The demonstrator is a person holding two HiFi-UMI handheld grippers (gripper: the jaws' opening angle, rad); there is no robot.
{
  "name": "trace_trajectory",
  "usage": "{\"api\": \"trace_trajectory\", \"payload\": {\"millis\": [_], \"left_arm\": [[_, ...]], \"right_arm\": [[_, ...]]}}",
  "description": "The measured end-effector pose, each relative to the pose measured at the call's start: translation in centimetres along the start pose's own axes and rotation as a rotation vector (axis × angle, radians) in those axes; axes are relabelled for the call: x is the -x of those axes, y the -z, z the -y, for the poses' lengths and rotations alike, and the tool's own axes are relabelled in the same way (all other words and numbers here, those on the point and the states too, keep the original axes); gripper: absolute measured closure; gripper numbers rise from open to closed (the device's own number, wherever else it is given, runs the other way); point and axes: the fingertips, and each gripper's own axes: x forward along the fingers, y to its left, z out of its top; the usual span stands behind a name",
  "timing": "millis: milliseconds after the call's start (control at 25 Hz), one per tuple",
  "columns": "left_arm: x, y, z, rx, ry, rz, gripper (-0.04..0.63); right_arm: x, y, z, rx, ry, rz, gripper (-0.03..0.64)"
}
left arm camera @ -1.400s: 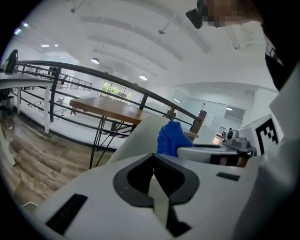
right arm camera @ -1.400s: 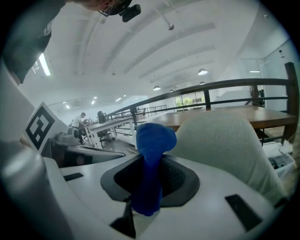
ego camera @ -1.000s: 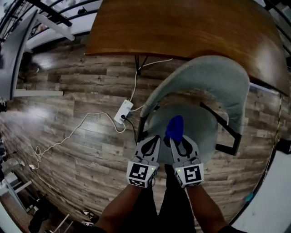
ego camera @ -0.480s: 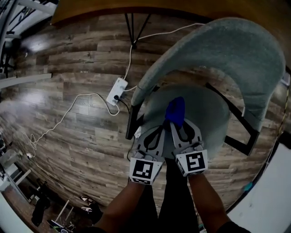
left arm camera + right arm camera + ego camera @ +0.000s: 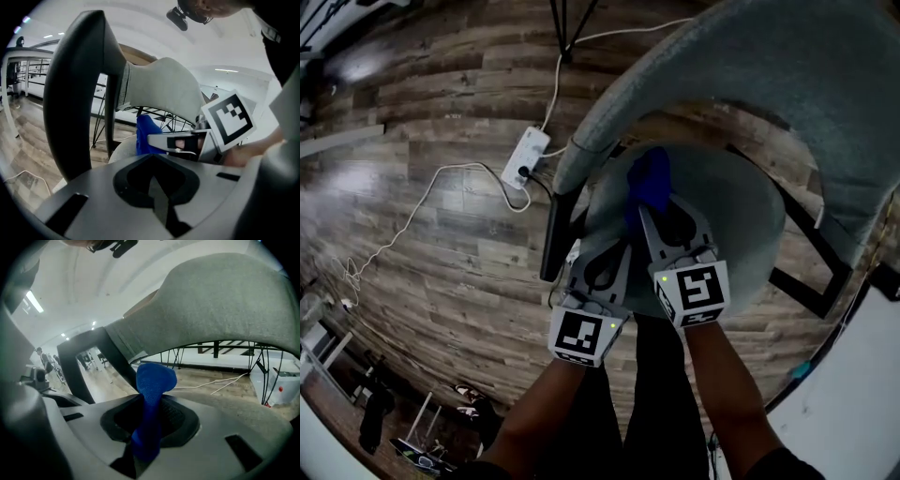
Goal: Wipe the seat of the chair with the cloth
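Note:
The grey chair seat (image 5: 741, 220) lies under both grippers, with its curved backrest (image 5: 787, 84) behind. My right gripper (image 5: 651, 208) is shut on a blue cloth (image 5: 649, 180), which sticks out past the jaw tips over the seat's back left part. In the right gripper view the cloth (image 5: 152, 378) stands clamped between the jaws of the right gripper (image 5: 149, 399), with the backrest (image 5: 225, 301) above. My left gripper (image 5: 612, 251) hovers beside it at the seat's left edge, shut and empty. The left gripper view shows its jaws (image 5: 153, 157) together, with the cloth (image 5: 144, 133) ahead.
A black armrest frame (image 5: 554, 234) runs along the seat's left side, and another (image 5: 797, 281) on the right. On the wooden floor (image 5: 441, 262) lie a white power strip (image 5: 528, 153) and its cable (image 5: 412, 220). A white surface (image 5: 853, 412) lies at the lower right.
Both grippers have moved forward over the seat, the right one carrying the cloth toward the back. The view has come closer and the table has dropped out of view.

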Motion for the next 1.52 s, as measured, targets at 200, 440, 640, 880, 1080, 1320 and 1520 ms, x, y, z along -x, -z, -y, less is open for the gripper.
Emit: {"api": "trace_trajectory", "payload": {"millis": [200,440,640,880,1080,1320,1520], "left_arm": [[0.1,1.1,-0.2,-0.012,0.006,-0.011,0.588],[-0.2,1.0,0.5,-0.009,0.027,0.000,0.588],[-0.7,1.0,0.7,-0.025,0.027,-0.011,0.588],[-1.5,1.6,1.3,-0.019,0.031,-0.035,0.588],[-2.3,1.5,2.0,0.002,0.047,-0.040,0.588],[-3.1,1.7,3.0,-0.006,0.063,-0.058,0.588],[-3.8,1.7,3.9,-0.005,0.089,-0.066,0.588]], "right_arm": [[-1.9,0.9,0.7,0.025,0.013,-0.084,0.518],[-2.8,1.6,1.5,0.028,0.048,-0.157,0.518],[-2.7,1.7,1.7,0.047,0.058,-0.173,0.518],[-2.2,1.9,3.3,0.044,0.065,-0.178,0.518],[-1.8,2.0,4.2,-0.012,0.087,-0.180,0.518],[-1.0,2.3,6.0,-0.068,0.135,-0.181,0.518],[-0.1,2.6,7.2,-0.064,0.154,-0.180,0.518]]}}
